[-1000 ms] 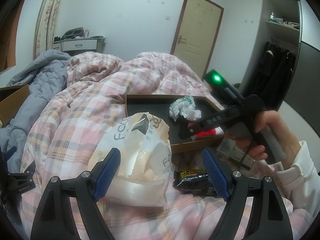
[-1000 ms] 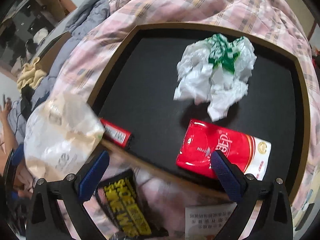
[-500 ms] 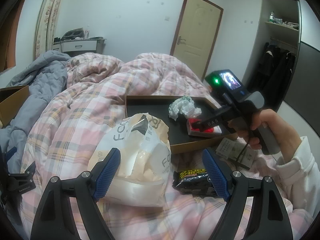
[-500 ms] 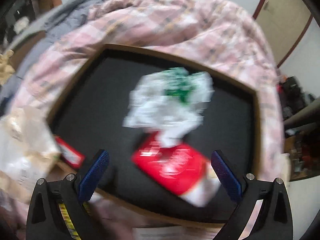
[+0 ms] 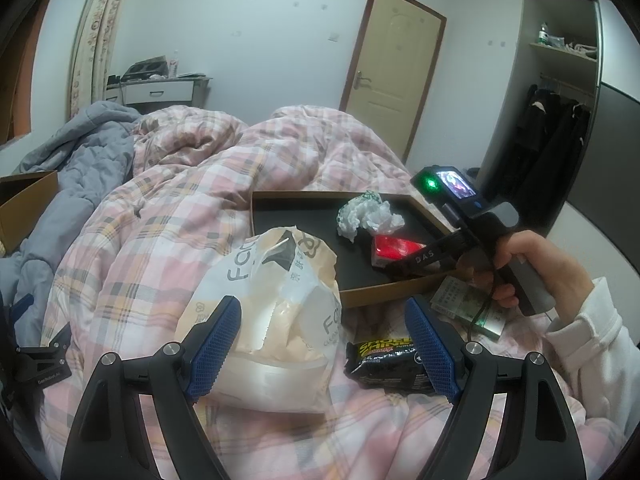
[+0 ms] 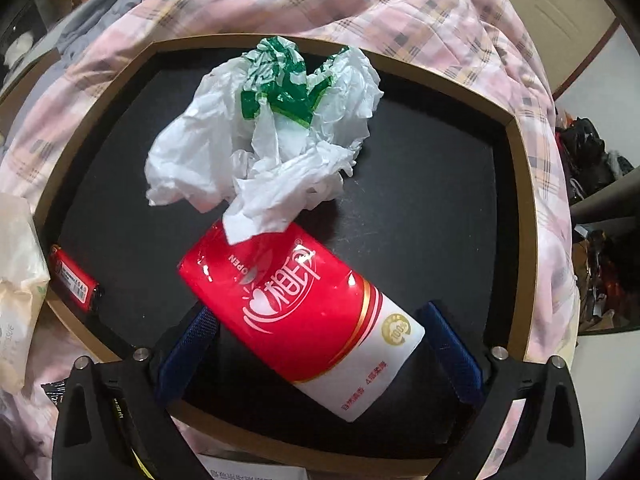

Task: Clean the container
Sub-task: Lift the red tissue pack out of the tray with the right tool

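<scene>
Container (image 6: pixel 520 184) mid-clearing: right gripper (image 6: pixel 316 354) jaws just narrowing, not yet pinching red tissue pack (image 6: pixel 296 304); next, squeeze and lift out; left gripper (image 5: pixel 320 346) wide, empty.

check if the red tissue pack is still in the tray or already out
In. The red tissue pack lies flat on the black tray floor, between the right gripper jaws.

We read "OPEN" and a gold seal marked "100%" on the red tissue pack (image 6: pixel 304 312), upside down in the right wrist view. The pale plastic bag (image 5: pixel 276 300) shows "Foo" in grey. The right gripper (image 5: pixel 394 266) bears "DAS" on its arm. The black snack wrapper (image 5: pixel 384 364) carries yellow lettering we cannot make out.
</scene>
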